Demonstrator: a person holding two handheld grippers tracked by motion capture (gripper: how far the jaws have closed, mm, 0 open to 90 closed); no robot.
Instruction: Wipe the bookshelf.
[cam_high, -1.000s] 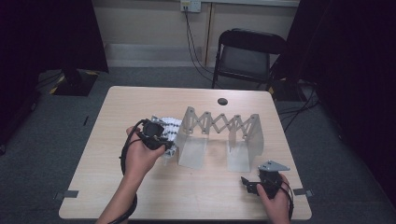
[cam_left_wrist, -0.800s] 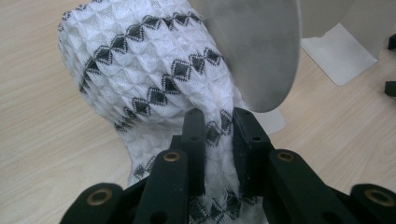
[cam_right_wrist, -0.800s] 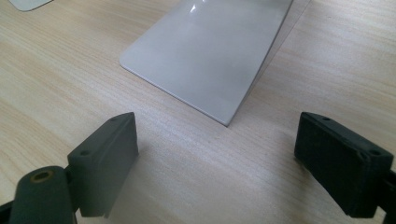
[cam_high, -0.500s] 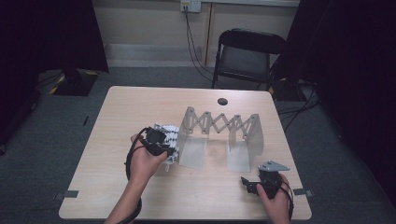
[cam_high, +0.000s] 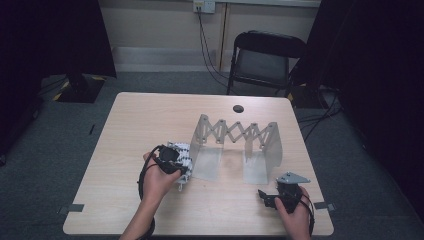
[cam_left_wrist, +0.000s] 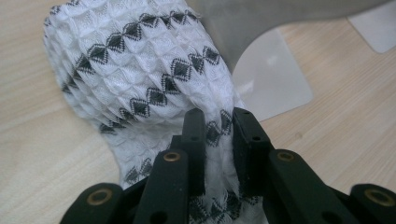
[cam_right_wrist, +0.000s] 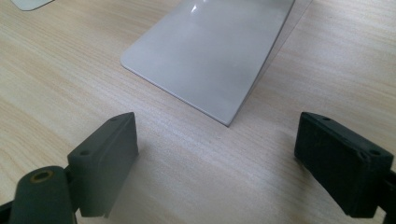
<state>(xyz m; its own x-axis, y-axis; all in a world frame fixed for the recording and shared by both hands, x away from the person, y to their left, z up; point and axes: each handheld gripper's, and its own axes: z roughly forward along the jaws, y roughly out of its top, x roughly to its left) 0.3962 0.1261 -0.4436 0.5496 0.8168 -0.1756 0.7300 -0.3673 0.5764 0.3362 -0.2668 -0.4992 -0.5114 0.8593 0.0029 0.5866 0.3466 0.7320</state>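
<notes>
A white towel (cam_left_wrist: 140, 65) with black diamond rows, rolled up, rests on the table against the left foot of a grey scissor-style rack (cam_high: 235, 132). My left gripper (cam_left_wrist: 218, 123) is shut on a fold of the towel (cam_high: 184, 156), and in the high view this gripper (cam_high: 170, 161) sits low at the table's left-centre. My right gripper (cam_right_wrist: 217, 140) stands open just above the bare wood, with the rack's right foot plate (cam_right_wrist: 210, 51) a short way ahead of it. In the high view the right gripper (cam_high: 267, 197) is near the front right edge.
The rack stands upright across the table's middle on two flat plates (cam_high: 207, 165). A small black round spot (cam_high: 238, 108) lies behind it near the far edge. A black folding chair (cam_high: 267, 55) stands beyond the table (cam_high: 125, 130).
My left hand has come down and slightly toward the person with the towel, which now lies lower on the table. The right hand has kept still.
</notes>
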